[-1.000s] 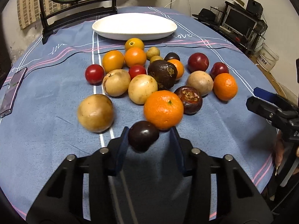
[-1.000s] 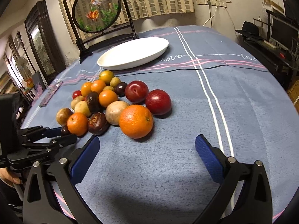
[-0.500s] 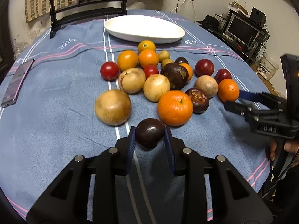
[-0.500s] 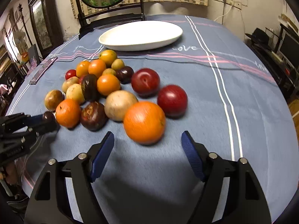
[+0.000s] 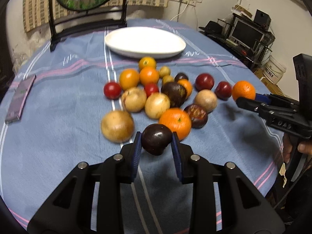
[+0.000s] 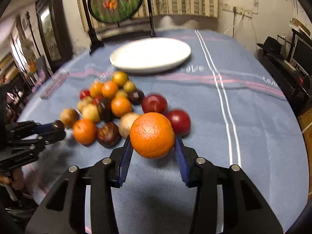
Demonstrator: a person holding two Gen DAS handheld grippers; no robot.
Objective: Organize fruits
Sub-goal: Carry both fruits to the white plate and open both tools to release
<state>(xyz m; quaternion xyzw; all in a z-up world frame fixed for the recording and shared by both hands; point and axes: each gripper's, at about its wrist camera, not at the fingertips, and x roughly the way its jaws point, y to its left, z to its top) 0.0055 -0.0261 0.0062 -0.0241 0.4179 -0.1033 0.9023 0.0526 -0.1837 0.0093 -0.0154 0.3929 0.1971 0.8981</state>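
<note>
The right gripper [image 6: 153, 152] had been closing its jaws, which a second earlier stood wide and empty, and now clamped the orange [image 6: 152, 134] that had lain ahead of it. The left gripper [image 5: 156, 150] had pinched the last gap shut on the dark plum [image 5: 156, 141]. Both fruits had risen clear of the cloth [image 6: 253, 136], hanging between the pads [image 6: 124, 158].

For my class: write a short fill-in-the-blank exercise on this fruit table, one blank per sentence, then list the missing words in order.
1. The left gripper is shut on a dark ____ fruit.
2. The right gripper holds an ____.
3. The white oval plate holds ____ fruit so far.
4. The tablecloth is mostly ____ with pink and white stripes.

Missing words: purple; orange; no; blue
</note>
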